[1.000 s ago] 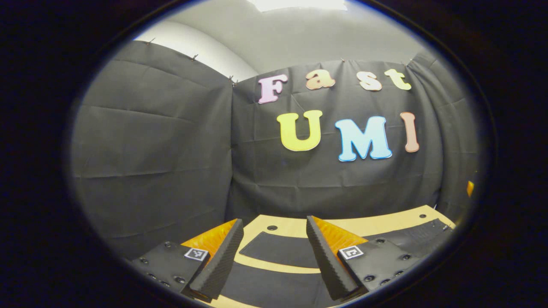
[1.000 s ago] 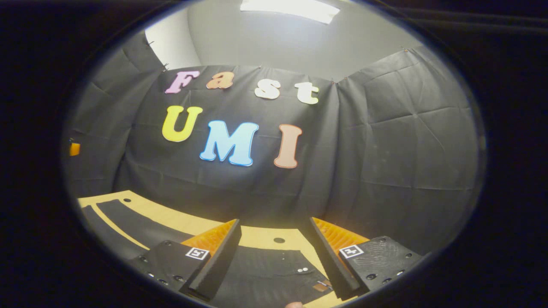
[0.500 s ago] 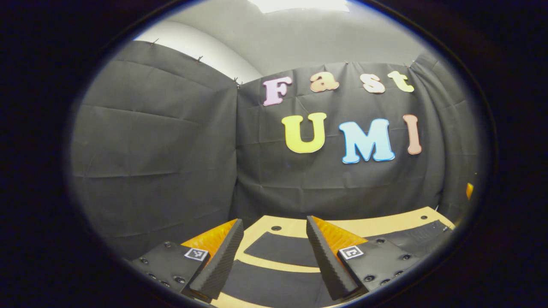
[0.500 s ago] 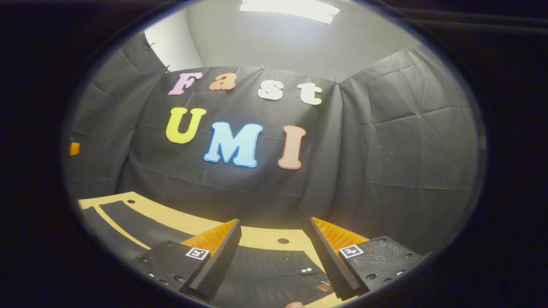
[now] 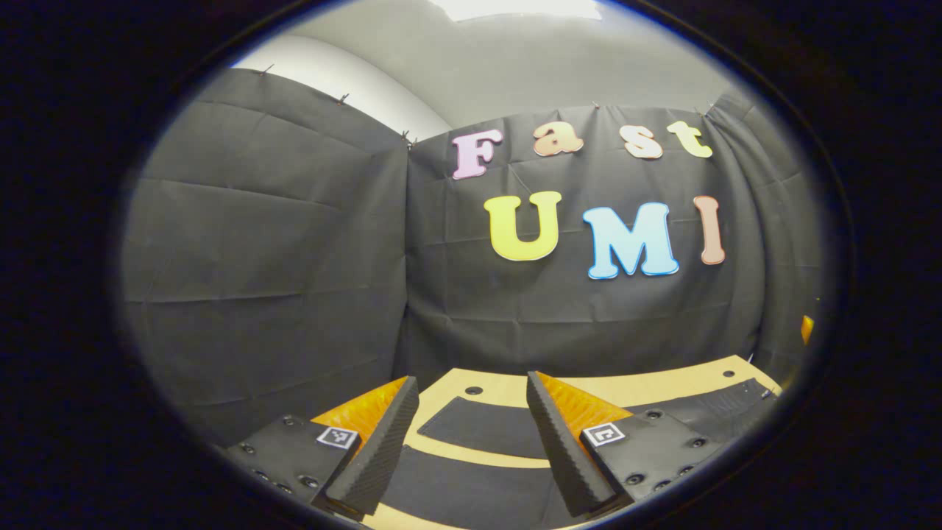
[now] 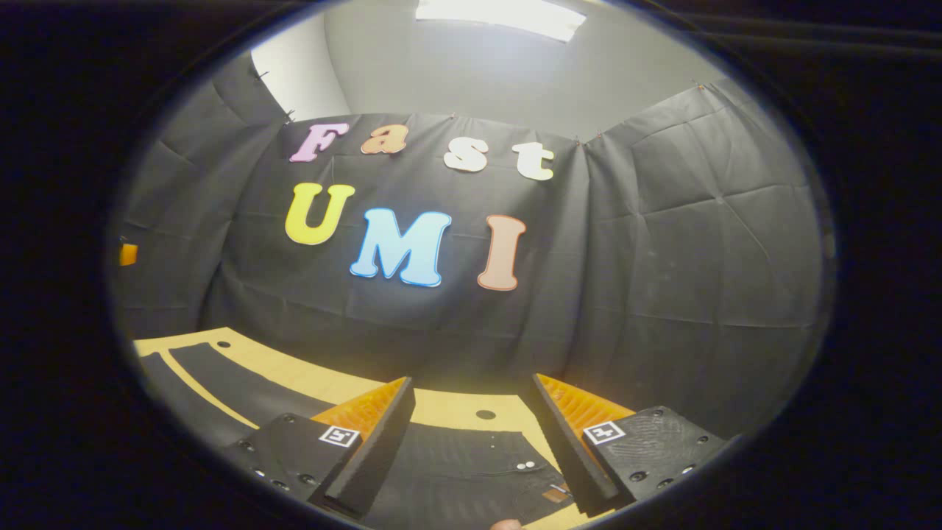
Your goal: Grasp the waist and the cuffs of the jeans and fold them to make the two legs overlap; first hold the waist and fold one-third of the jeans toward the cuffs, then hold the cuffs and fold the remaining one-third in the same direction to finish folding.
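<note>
Two grippers hang over a tan table (image 5: 662, 384), both aimed level at the black cloth wall (image 5: 294, 280).

At 6 o'clock in the left gripper view, the left gripper (image 5: 471, 442) stands wide apart with nothing between its fingers (image 5: 375, 456). Under and past it lie the black jeans (image 5: 471, 486), flat on the table; two leg ends with a strip of table between them run toward 12 o'clock, and more dark cloth reaches out to 4 o'clock.

At 6 o'clock in the right gripper view, the right gripper (image 6: 475, 445) is just as wide and holds nothing. The jeans (image 6: 471, 471) show their waist here, with two small pale buttons (image 6: 525, 465) and a brown patch (image 6: 553, 495). Their long axis runs toward 9 o'clock, where the legs stretch across the table (image 6: 309, 379). A small round hole (image 6: 485, 414) marks the table just beyond the waist. A fingertip (image 6: 506, 524) peeks in at the bottom edge.
</note>
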